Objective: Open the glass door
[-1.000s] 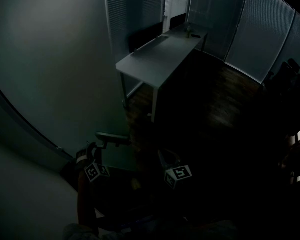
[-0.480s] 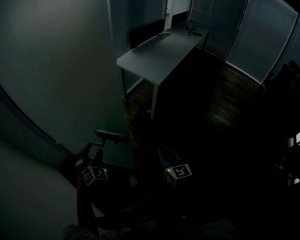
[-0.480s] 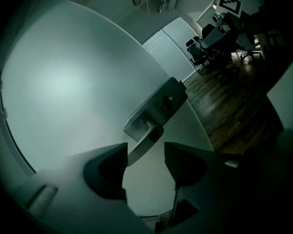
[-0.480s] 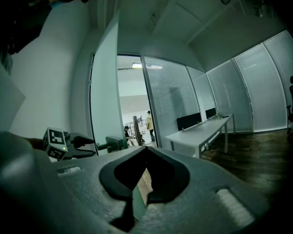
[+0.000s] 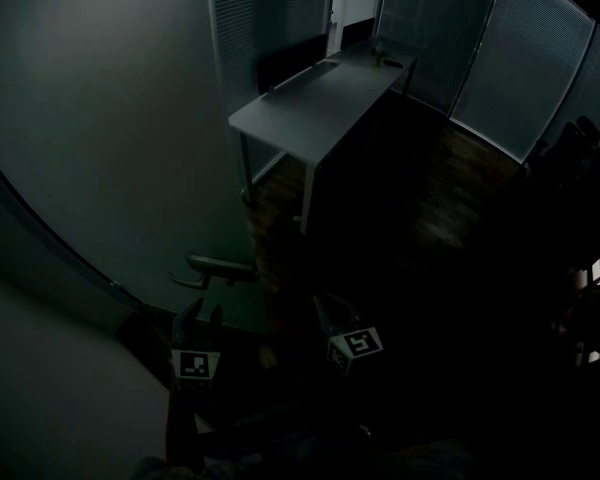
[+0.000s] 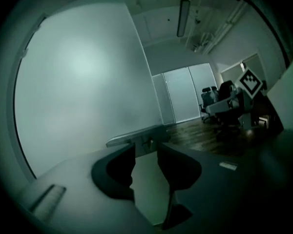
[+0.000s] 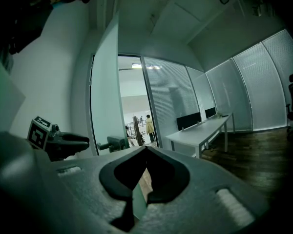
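The frosted glass door stands ajar, its edge beside a lit doorway. Its lever handle sticks out from the door's near edge and shows as the handle in the right gripper view. My left gripper sits just below the handle, apart from it. Its jaws have just been closing, with a clear gap and nothing between the left gripper's fingers. My right gripper hangs to the right of the handle, and the right gripper's tips meet on nothing.
A long white desk stands beyond the door along a wall of blinds. Office chairs sit at the room's far side. Dark wooden floor lies ahead. A person stands far off in the corridor.
The left gripper was up at the handle's left end; it has let go, rolled, and dropped back below the handle. The right gripper has not moved.
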The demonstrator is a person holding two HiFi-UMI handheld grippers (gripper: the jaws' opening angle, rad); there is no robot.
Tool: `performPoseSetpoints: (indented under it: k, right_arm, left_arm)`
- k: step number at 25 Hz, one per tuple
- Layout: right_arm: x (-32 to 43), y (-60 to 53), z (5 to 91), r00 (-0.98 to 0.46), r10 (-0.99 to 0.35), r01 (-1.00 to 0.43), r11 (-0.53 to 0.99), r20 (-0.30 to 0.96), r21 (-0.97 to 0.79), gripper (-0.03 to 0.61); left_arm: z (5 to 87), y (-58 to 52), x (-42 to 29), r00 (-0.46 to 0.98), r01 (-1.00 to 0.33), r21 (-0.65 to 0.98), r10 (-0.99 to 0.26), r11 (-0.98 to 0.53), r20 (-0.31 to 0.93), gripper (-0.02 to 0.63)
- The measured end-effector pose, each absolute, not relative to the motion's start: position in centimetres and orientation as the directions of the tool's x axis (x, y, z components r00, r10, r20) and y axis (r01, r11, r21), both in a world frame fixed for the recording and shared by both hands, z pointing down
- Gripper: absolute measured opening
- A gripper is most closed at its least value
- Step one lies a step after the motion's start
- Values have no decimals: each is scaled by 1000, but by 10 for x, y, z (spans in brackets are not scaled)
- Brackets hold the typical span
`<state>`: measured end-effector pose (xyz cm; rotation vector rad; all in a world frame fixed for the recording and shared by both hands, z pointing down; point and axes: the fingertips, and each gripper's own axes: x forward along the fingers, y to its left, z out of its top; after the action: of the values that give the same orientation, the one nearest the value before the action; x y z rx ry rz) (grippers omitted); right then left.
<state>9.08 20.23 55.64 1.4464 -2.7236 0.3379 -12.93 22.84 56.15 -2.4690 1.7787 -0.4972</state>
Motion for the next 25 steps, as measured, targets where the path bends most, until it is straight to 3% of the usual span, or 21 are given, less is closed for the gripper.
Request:
performPoseSetpoints:
  k: [9, 16, 25]
  right_arm:
    - [96, 211, 558, -540, -832, -837, 516, 125, -182, -2]
    - [93, 221, 548, -533, -838, -840, 507, 119, -192, -2]
    - [91, 226, 540, -537, -837, -837, 513, 107, -192, -2]
  left_arm:
    - [539, 242, -126, 297, -953, 101, -948, -286, 113, 56]
    - [520, 256, -116, 304, -945, 150, -950, -291, 73, 5]
    - [519, 257, -105, 319, -944, 117, -943, -308, 98, 5]
